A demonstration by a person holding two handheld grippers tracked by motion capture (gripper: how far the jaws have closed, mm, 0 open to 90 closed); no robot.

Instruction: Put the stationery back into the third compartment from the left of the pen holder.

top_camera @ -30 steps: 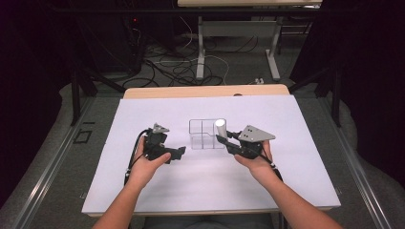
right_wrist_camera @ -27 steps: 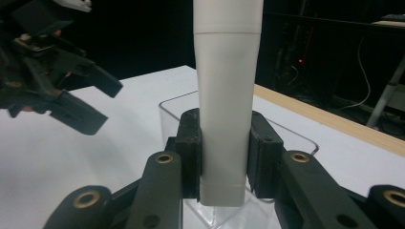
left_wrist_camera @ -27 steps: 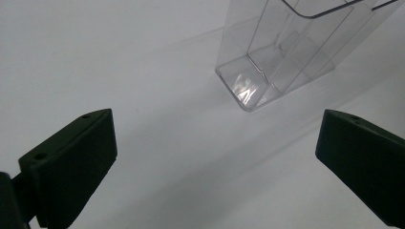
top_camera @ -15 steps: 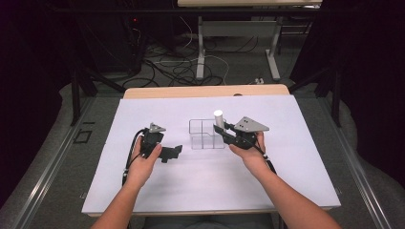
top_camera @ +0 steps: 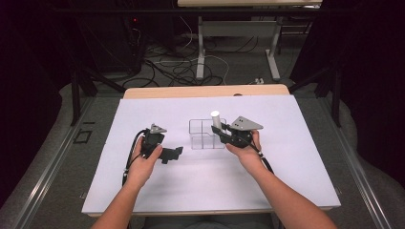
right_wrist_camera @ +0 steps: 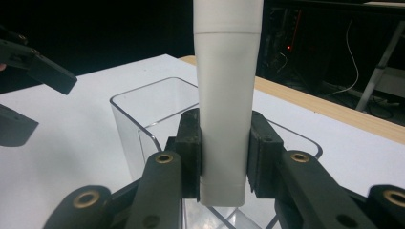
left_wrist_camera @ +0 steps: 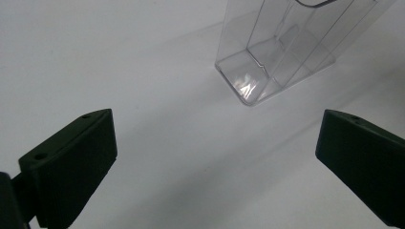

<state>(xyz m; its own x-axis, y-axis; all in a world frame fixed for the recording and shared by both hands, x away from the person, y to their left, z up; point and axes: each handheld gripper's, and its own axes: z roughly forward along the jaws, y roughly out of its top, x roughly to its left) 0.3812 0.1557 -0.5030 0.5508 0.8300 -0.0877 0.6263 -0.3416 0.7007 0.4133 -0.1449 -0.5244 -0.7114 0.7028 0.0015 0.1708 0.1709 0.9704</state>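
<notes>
Left side of the white table cover point(top_camera: 143, 200): left hand point(top_camera: 143, 164) rests low on the sheet, holding the left gripper point(top_camera: 173, 153) level, pointed toward the middle of the table. Its 2 black jaws stand spread wide with bare sheet between them, clearly so in the left gripper view; nothing pinched. A black cable point(top_camera: 133, 150) loops back from it along the forearm.

Centre: clear plastic organizer box point(top_camera: 206, 134) stands upright on the sheet, open at the top, with inner walls dividing it into compartments. From the left gripper view the same box point(left_wrist_camera: 282, 52) sits ahead of the open jaws, apart from them, its bottom catching a glint of light.

Right of centre: white tube point(top_camera: 216, 119) held upright at the box's right side. In the right gripper view the tube point(right_wrist_camera: 227, 95) is pinched between the 2 pads of the right gripper point(right_wrist_camera: 224, 157), pressed on both flanks. Its lower end hangs just inside the rim of the box point(right_wrist_camera: 143, 124), over a near compartment; whether it touches the floor of the box I cannot tell. A seam rings the tube near the top of that view.

Right: right hand point(top_camera: 246, 150) carries the right gripper point(top_camera: 220, 135), grey 3-cornered plate point(top_camera: 246, 124) on top, tilted. The left gripper's jaws point(right_wrist_camera: 33, 64) show far off at the left edge of the right gripper view.

Behind the table: wooden edge point(top_camera: 205, 91), dark floor, tangled cables point(top_camera: 181, 67).
</notes>
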